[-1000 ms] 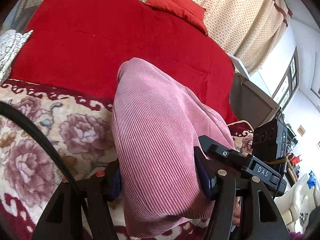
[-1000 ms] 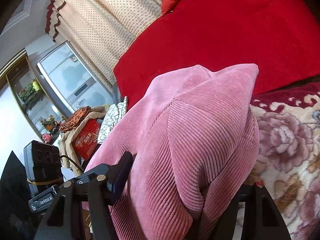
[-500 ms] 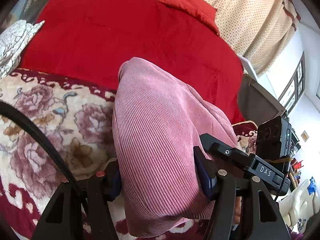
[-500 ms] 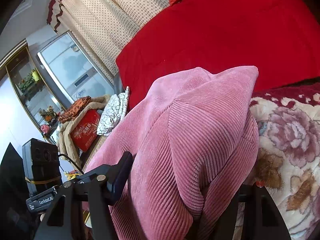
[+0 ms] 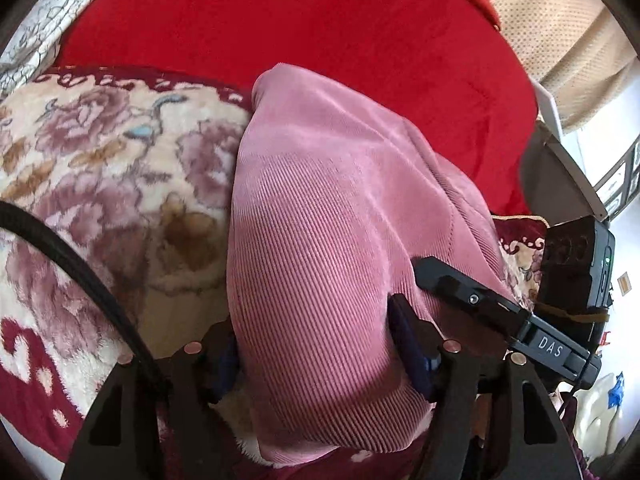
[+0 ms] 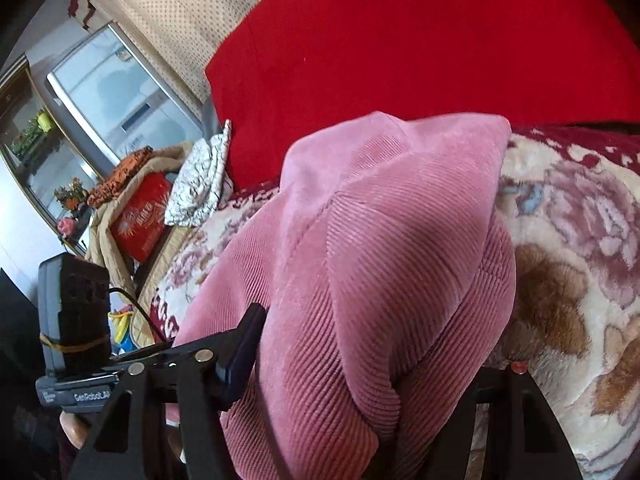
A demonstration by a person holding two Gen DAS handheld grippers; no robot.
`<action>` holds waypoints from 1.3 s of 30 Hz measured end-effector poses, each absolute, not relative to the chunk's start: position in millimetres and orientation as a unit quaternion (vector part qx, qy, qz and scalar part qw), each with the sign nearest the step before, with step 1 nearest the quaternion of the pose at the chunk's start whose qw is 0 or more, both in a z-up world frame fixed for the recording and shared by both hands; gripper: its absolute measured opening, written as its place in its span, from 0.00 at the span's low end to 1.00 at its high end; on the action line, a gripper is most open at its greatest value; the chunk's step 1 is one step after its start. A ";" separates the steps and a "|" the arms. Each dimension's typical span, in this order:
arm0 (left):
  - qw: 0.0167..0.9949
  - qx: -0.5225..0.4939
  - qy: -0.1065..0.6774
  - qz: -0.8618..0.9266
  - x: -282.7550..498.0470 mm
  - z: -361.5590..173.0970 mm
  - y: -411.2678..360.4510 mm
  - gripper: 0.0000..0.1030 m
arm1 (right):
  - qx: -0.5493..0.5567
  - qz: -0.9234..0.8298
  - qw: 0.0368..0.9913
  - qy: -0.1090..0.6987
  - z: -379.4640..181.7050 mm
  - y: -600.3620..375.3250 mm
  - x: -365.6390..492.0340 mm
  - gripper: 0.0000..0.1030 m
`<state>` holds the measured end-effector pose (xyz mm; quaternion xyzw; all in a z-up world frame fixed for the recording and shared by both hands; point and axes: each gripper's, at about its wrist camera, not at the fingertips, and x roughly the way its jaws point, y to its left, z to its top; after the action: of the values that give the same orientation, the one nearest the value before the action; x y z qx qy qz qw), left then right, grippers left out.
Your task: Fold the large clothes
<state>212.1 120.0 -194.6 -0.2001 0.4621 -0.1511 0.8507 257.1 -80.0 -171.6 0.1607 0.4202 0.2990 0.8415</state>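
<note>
Folding underway — pink corduroy garment point(image 5: 320, 264) bunched over floral blanket point(image 5: 100, 168); left gripper point(image 5: 316, 356) loosening around it, right gripper point(image 6: 360, 364) clamping it — flattening remains.

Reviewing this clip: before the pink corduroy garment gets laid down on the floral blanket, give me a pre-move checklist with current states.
1. Left gripper has the pink corduroy garment between its fingers: ok, though the jaws are opening.
2. Right gripper holds a thick bunch of the garment: ok.
3. Floral blanket ahead is bare for landing: ok.
4. Black cable clear of the cloth: ok.
5. Garment's lower edge lying flat: cannot tell, hidden.
</note>
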 end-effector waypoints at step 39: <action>0.903 -0.046 0.412 -0.114 194.2 -164.9 95.0 0.75 | 0.250 0.237 0.861 0.375 -145.6 -134.8 258.9 0.68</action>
<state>194.2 95.0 -164.9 -0.0456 0.4125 -0.1136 0.9027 258.9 -134.8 -145.6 0.2499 0.3755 0.2367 0.8605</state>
